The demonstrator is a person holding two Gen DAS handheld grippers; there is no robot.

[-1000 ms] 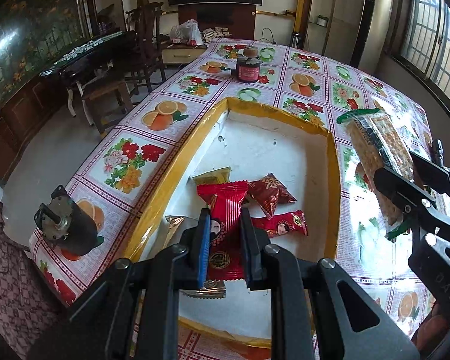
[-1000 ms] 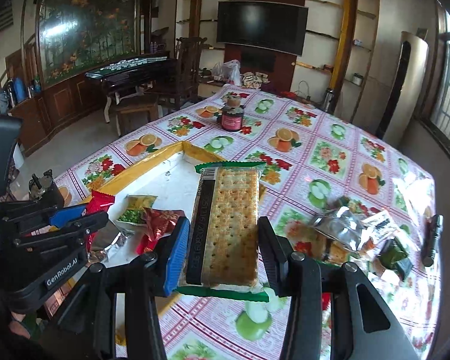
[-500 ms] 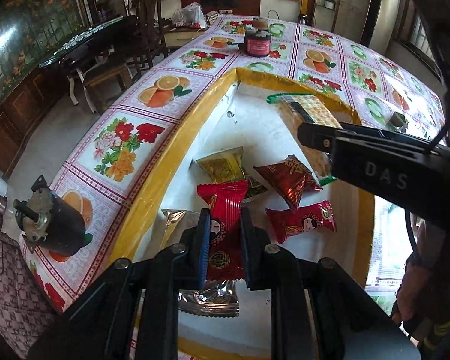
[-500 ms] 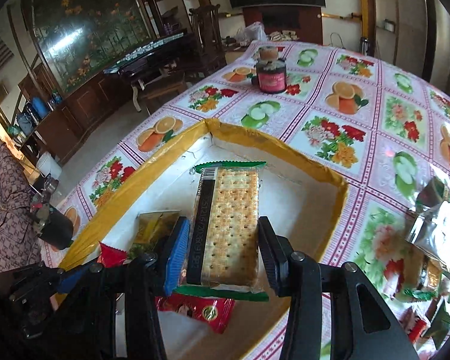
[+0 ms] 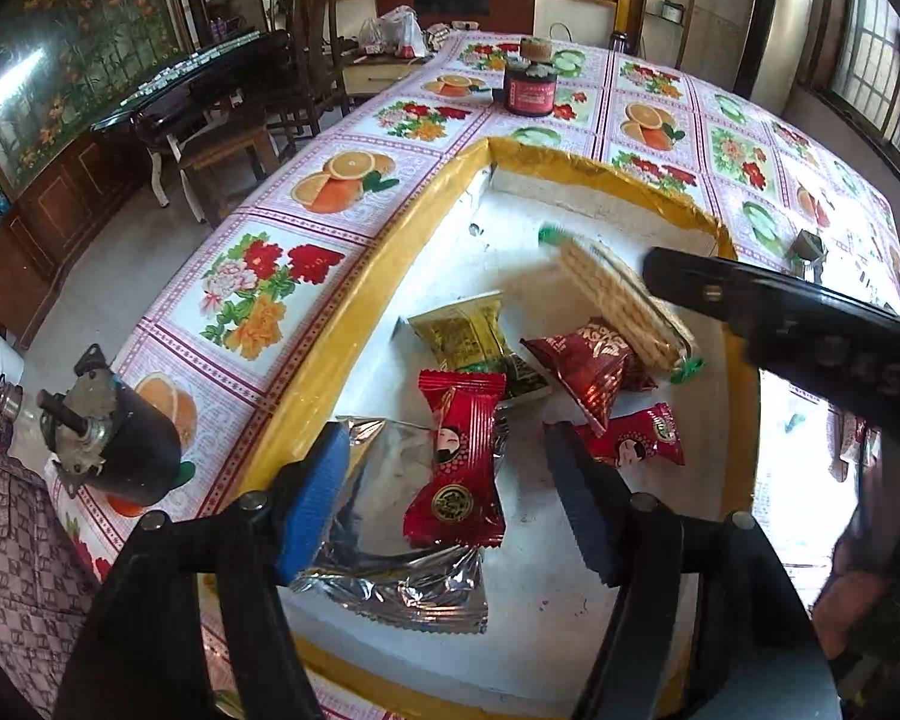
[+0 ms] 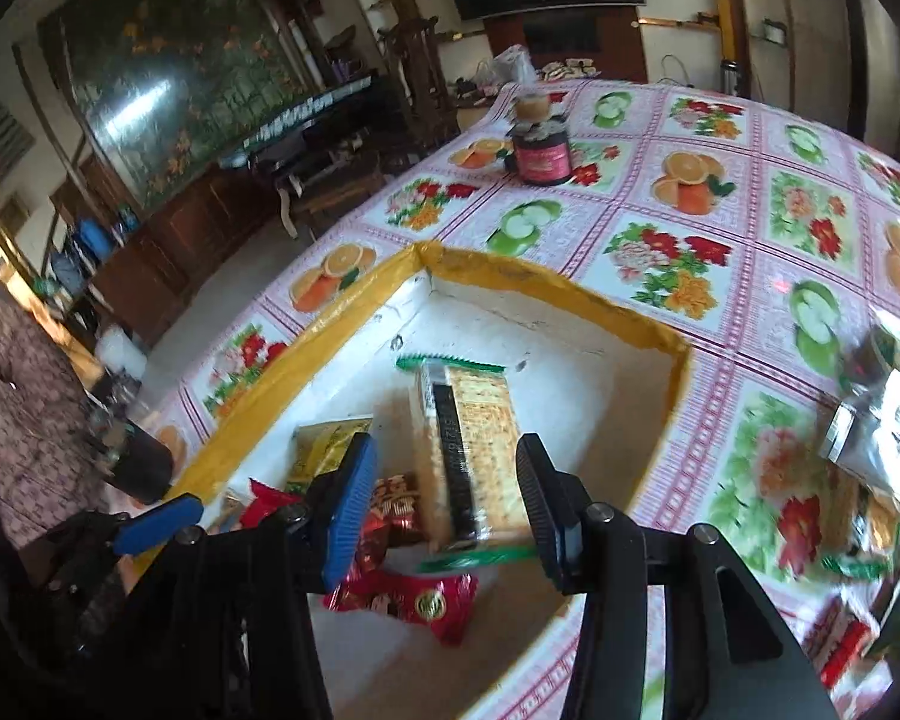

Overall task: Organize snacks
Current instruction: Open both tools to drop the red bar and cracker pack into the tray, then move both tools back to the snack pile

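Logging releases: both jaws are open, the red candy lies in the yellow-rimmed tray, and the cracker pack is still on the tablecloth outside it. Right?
Not quite. The cracker pack is over the snacks inside the yellow-rimmed tray, as the right wrist view shows. The rest holds: both jaws are open, and the red candy lies in the tray.

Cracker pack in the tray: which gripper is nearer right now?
Right. The right gripper has its jaws open on either side of the cracker pack. The left gripper sits open over the red candy wrapper at the tray's near end, well short of it.
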